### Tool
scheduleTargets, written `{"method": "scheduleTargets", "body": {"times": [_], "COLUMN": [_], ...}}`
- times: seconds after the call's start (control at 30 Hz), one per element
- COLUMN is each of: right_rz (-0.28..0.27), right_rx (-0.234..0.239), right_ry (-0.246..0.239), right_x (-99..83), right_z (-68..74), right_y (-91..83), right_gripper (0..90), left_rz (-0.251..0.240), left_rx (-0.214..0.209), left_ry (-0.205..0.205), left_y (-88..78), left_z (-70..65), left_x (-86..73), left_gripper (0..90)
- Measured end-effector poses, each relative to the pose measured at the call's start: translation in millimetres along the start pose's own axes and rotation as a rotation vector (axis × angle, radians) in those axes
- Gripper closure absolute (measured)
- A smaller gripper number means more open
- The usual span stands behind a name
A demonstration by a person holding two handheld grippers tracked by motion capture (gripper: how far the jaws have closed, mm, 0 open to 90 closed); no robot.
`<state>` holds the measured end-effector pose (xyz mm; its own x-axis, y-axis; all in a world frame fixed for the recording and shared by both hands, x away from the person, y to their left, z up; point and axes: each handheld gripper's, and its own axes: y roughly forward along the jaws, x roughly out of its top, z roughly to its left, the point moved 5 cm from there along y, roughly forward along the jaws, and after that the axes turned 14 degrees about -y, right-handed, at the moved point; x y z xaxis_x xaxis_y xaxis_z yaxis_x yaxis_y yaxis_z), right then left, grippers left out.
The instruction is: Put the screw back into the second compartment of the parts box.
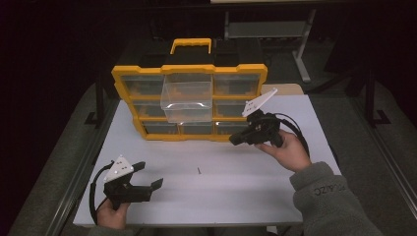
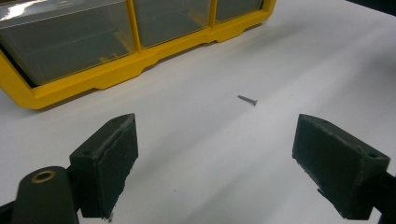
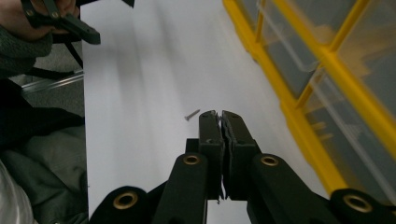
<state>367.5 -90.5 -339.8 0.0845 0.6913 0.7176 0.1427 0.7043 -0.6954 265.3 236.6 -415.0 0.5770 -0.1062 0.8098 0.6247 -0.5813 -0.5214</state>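
Observation:
A small dark screw (image 1: 198,170) lies loose on the white table (image 1: 211,196), between the two grippers. My left gripper (image 1: 148,175) is held low at the table's front left, open, with nothing between its pads; in the left gripper view the screw (image 2: 247,100) lies ahead of its jaws (image 2: 215,135). My right gripper (image 1: 232,140) hovers right of centre, just in front of the yellow organizer (image 1: 142,132), shut with nothing visible between its fingers. In the right gripper view the screw (image 3: 191,115) lies just left of the closed tips (image 3: 219,114).
The yellow organizer with clear drawers stands at the back of the table; one clear drawer (image 1: 187,101) is pulled out at its top middle. A black and yellow handle (image 1: 191,45) tops it. The table's front edge is near the left hand. Dark floor surrounds the table.

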Motion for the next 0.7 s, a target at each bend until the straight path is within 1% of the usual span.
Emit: {"method": "scheduleTargets", "body": {"times": [0.03, 0.07, 0.23, 0.27, 0.33, 0.37, 0.43, 0.47, 0.53, 0.57, 0.7], "right_rz": [0.003, 0.003, -0.005, -0.010, -0.011, -0.011, -0.008, -0.008, -0.005, -0.005, -0.009], "right_rx": [0.000, 0.000, -0.013, -0.016, -0.015, -0.016, -0.021, -0.023, -0.028, -0.032, -0.041], "right_ry": [-0.004, 0.005, -0.003, -0.009, -0.004, -0.007, -0.013, -0.029, -0.035, -0.048, -0.050], "right_x": [1.9, 4.4, 19.1, 22.3, 29.1, 32.4, 39.6, 43.1, 51.0, 54.6, 71.9], "right_z": [-1.6, -2.1, -6.9, -8.4, -10.2, -11.6, -13.5, -15.2, -16.8, -18.6, -22.2], "right_y": [-4.7, -9.5, -30.6, -34.4, -41.7, -44.7, -51.4, -54.5, -60.8, -63.8, -75.6], "right_gripper": [86.3, 86.3, 86.3, 86.3, 86.3, 86.3, 86.3, 86.3, 86.3, 86.2, 86.3], "left_rz": [-0.002, -0.003, -0.001, -0.001, -0.003, -0.003, -0.001, 0.002, -0.002, -0.003, -0.006], "left_rx": [-0.001, -0.001, 0.000, 0.000, 0.000, -0.001, 0.001, 0.001, 0.001, 0.001, -0.001], "left_ry": [-0.001, -0.001, -0.001, 0.001, 0.008, 0.001, 0.002, 0.007, 0.003, 0.004, 0.003], "left_y": [0.0, -0.1, 0.2, 0.1, -0.1, -0.2, -0.4, -0.6, -0.3, -0.4, 0.0], "left_z": [0.0, 0.1, 0.2, 0.4, 0.9, 0.6, 0.9, 1.3, 0.8, 0.7, 0.3], "left_x": [0.1, 0.2, 0.1, 0.2, 0.4, 0.3, 0.2, 0.4, 0.4, 0.5, 0.7], "left_gripper": [13.9, 14.0, 14.0, 14.0, 14.0, 13.9, 13.9, 14.0, 13.9, 14.0, 13.9]}}
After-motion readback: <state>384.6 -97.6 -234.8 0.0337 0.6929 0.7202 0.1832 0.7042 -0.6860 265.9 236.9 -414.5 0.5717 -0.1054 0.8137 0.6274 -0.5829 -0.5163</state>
